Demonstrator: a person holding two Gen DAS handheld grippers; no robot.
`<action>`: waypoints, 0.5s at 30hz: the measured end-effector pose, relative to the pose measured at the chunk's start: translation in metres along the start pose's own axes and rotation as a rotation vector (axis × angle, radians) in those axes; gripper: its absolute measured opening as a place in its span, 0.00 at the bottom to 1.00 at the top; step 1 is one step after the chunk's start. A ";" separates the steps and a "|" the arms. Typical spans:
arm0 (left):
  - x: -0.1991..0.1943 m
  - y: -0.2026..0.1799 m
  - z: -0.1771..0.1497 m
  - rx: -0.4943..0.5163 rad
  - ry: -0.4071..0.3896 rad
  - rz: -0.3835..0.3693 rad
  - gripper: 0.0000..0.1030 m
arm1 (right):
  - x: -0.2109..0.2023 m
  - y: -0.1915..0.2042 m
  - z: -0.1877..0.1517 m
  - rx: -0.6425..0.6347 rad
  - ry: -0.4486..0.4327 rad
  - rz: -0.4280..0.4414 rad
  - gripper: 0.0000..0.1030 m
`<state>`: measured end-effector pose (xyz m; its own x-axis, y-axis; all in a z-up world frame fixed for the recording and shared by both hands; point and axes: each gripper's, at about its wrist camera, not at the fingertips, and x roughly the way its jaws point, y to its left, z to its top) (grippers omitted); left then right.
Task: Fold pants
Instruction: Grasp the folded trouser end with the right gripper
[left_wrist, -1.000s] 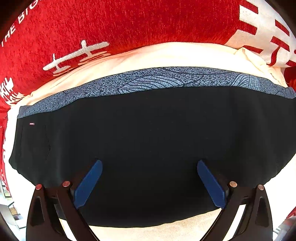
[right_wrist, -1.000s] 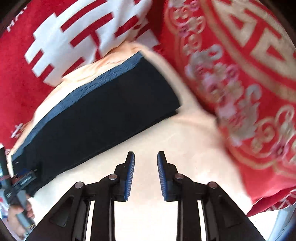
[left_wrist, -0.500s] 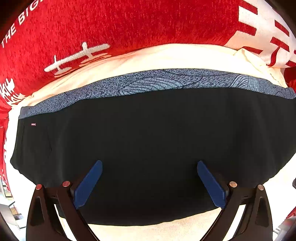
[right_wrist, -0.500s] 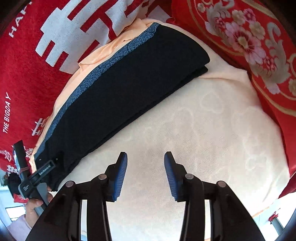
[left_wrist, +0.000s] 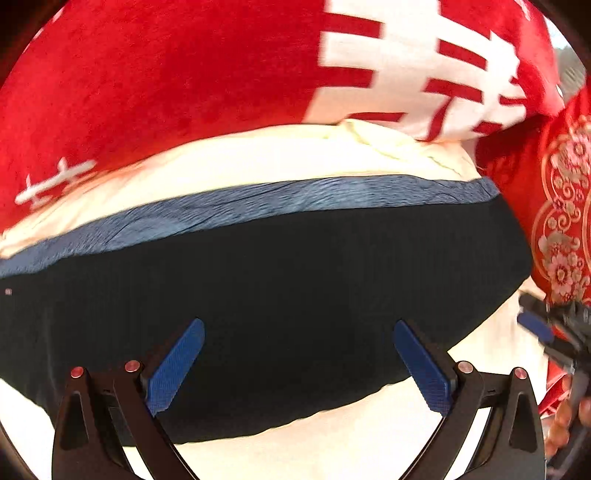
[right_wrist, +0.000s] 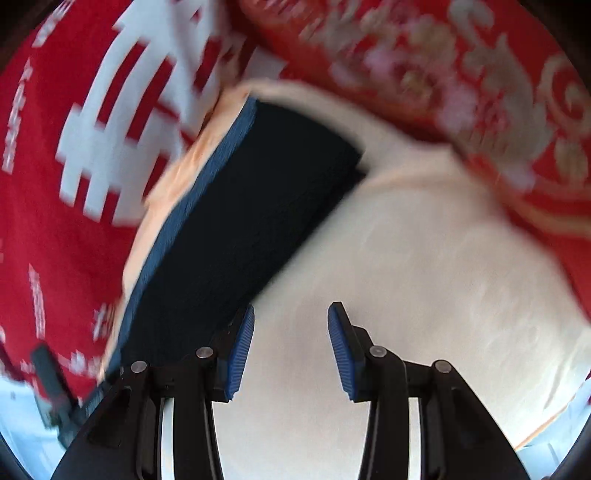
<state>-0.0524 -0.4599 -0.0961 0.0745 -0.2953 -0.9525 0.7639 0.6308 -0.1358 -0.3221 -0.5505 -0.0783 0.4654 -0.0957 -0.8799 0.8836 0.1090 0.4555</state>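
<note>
Folded pants (left_wrist: 277, 295) lie on the cream towel (right_wrist: 424, 258). My left gripper (left_wrist: 299, 365) gapes wide above them; my right gripper (right_wrist: 291, 347) stands open beside them, empty.

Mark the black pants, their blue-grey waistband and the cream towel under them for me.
black pants (left_wrist: 295, 295): left wrist view, middle of the dark folded panel.
blue-grey waistband (left_wrist: 295, 195): left wrist view, centre of the band along the far edge.
cream towel (right_wrist: 424, 258): right wrist view, bare patch right of the pants.
</note>
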 end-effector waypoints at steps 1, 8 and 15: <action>0.002 -0.005 0.001 0.010 0.006 -0.002 1.00 | 0.000 -0.001 0.006 0.004 -0.016 -0.005 0.44; 0.001 -0.023 0.010 0.022 0.019 -0.030 1.00 | 0.006 -0.001 0.027 -0.042 -0.012 -0.024 0.06; 0.017 -0.034 0.012 0.021 0.044 0.030 1.00 | 0.003 -0.026 0.004 0.051 0.067 0.126 0.20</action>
<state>-0.0693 -0.4955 -0.1044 0.0699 -0.2443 -0.9672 0.7750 0.6237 -0.1016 -0.3439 -0.5580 -0.0922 0.5697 -0.0184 -0.8216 0.8207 0.0657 0.5676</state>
